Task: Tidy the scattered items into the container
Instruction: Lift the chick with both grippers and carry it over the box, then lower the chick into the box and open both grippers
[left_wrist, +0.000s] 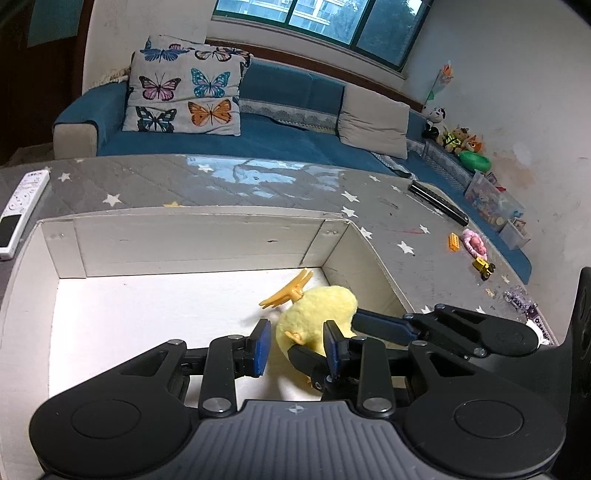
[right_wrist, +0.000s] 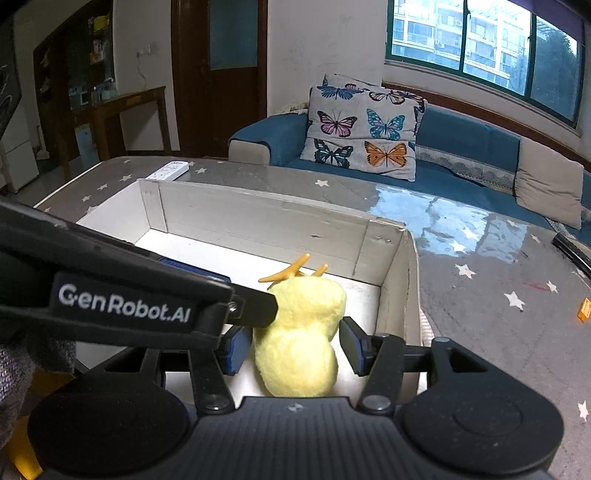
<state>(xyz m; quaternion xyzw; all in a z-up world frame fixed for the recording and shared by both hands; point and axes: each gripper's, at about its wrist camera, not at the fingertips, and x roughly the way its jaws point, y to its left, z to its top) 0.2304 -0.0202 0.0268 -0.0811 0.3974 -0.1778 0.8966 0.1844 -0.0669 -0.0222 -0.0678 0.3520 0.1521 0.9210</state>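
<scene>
Both grippers' jaws wide, w/ plush (right_wrist: 297, 339) between.

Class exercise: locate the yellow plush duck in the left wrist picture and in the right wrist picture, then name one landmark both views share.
Left wrist: yellow plush duck lies in the white box, right of centre.
Right wrist: duck at lower centre, between open pads.
Shared landmark: butterfly pillow on the sofa.

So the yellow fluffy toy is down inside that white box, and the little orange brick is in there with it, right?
Not quite. The yellow fluffy toy is inside the white box, but the orange brick lies outside it on the star-patterned table, beside a pink toy. The left wrist view shows it.
</scene>
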